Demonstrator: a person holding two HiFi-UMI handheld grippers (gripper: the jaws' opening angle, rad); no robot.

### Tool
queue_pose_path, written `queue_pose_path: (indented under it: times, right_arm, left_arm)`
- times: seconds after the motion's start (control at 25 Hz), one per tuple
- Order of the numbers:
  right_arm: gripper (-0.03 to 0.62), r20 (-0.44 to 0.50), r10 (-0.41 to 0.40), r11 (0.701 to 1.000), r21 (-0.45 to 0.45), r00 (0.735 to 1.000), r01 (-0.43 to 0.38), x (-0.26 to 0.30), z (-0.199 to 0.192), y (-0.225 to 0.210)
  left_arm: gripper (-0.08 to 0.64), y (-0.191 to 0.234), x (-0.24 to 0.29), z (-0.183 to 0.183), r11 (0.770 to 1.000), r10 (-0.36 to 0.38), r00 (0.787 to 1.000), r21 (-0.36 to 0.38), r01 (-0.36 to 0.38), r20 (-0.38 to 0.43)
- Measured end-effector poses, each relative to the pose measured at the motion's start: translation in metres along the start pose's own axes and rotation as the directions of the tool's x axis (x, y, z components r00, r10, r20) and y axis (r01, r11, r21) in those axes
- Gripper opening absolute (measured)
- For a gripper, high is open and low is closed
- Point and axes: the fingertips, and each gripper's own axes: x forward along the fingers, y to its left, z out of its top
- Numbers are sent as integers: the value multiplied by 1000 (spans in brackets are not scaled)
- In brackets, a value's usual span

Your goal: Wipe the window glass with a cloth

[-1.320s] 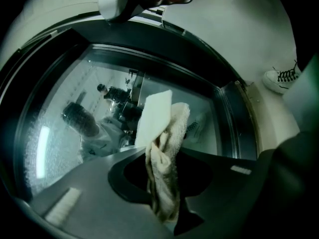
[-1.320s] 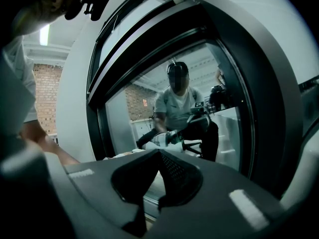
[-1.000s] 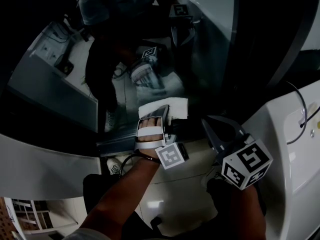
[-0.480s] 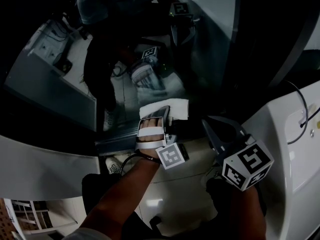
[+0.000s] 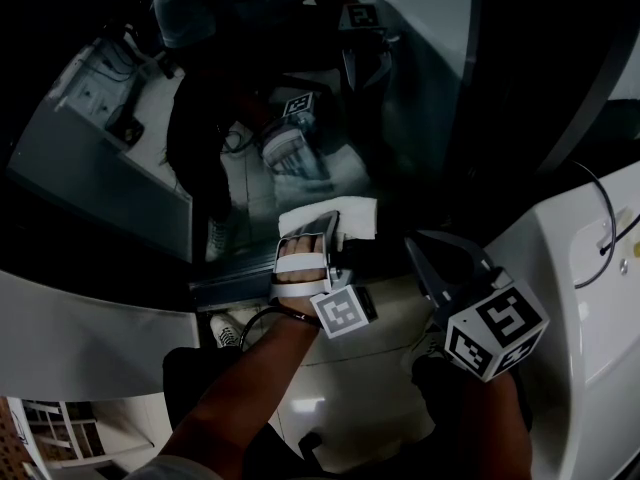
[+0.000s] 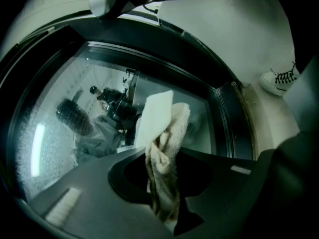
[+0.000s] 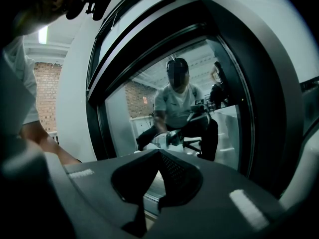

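Presently the left tool [image 5: 322, 236] is clamped on the cloth [image 5: 352, 215], which sticks out past its tips and lies against the lower part of the glass [image 5: 260, 158]. Just beside it, the right tool [image 5: 428, 258] is closed on nothing, pointing at the window

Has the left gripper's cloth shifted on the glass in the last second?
No. The cloth stays at the same spot above the window's lower frame.
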Motion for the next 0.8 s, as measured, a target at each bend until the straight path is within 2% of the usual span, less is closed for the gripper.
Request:
queue_pose_path:
  times: [0.32,0.48,0.56,0.68,0.76,0.8]
  right_arm:
    - [2,-3,4,1000,-3,1000,-4,2,-2,0]
    - [2,-1,10,1000,-2,1000,-10,4,-1,1]
    - [2,-4,15,1000,-6,1000,-15,6,-1,1]
    - [2,-11,29,999,-13,1000,-29,10,-4,4]
    - [2,-15,35,999,-17,999,-35,13,-5,6]
    - [2,-17,38,999,-18,999,-38,14,-4,7]
  left_arm:
    - [104,0,-1,2,999,-11,1000,-53,12,23]
    - [104,2,-4,9,992,-21,996,-121,32,89]
    - [104,4,-8,12,982,-31,990,-181,56,136]
    - [103,1,-15,9,943,-60,980,-311,117,189]
    - [103,-1,-22,2,896,-78,973,-413,164,217]
    - [103,-1,-25,-2,864,-82,970,-468,184,231]
